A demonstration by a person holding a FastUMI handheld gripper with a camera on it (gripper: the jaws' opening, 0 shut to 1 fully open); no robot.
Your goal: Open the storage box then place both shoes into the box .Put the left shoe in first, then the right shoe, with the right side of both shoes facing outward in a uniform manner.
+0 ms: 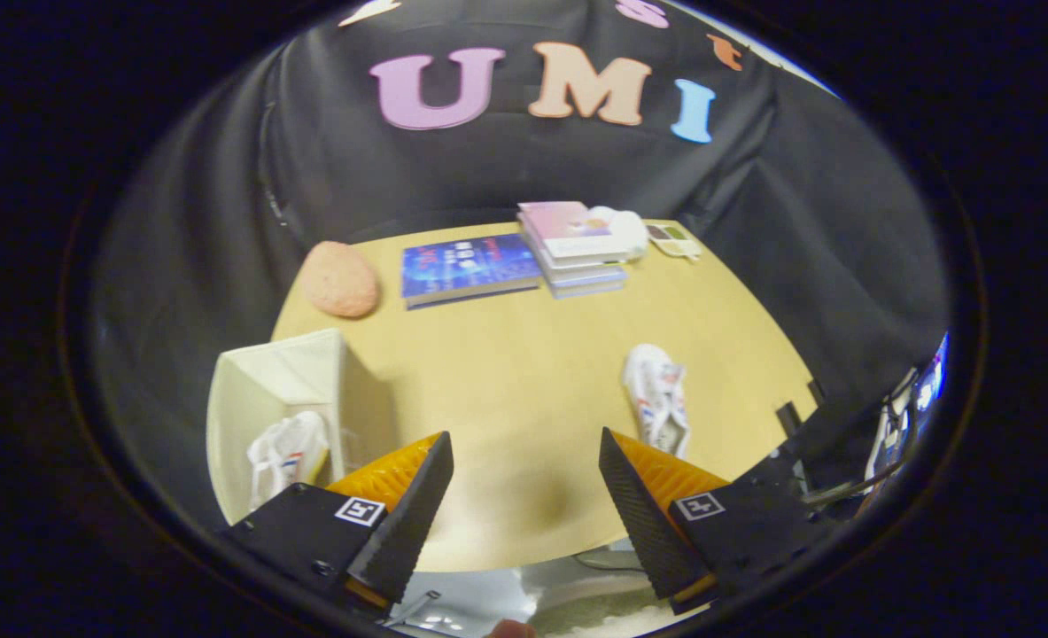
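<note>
The storage box (275, 399) is standing open at the left edge of the surface (524, 372), its top uncovered and its pale walls showing. One shoe (286, 454), white with small coloured marks, is already lying inside it, down against the near wall. By the task's order that should be the left shoe, though the picture is too small to confirm which foot it is or which side is facing outward.

The second shoe (658, 399), also white, is lying on the surface near the right edge, toe pointing roughly away, just ahead of the right-hand finger and well apart from the box.

The gripper (524, 496) is hovering above the near edge of the surface with its jaws spread wide and nothing between them; bare wood is showing in the gap. It is sitting between the box and the remaining shoe, touching neither.

So the task appears to be about halfway: opening the box looks done, the first shoe looks placed, and what is left is grasping the second shoe, carrying it across to the box, and setting it in with its right side outward to match the first.

Along the far edge a pink rounded object (339, 279), a blue book (466, 268) and a stack of books (577, 248) are lying clear of the working area.
</note>
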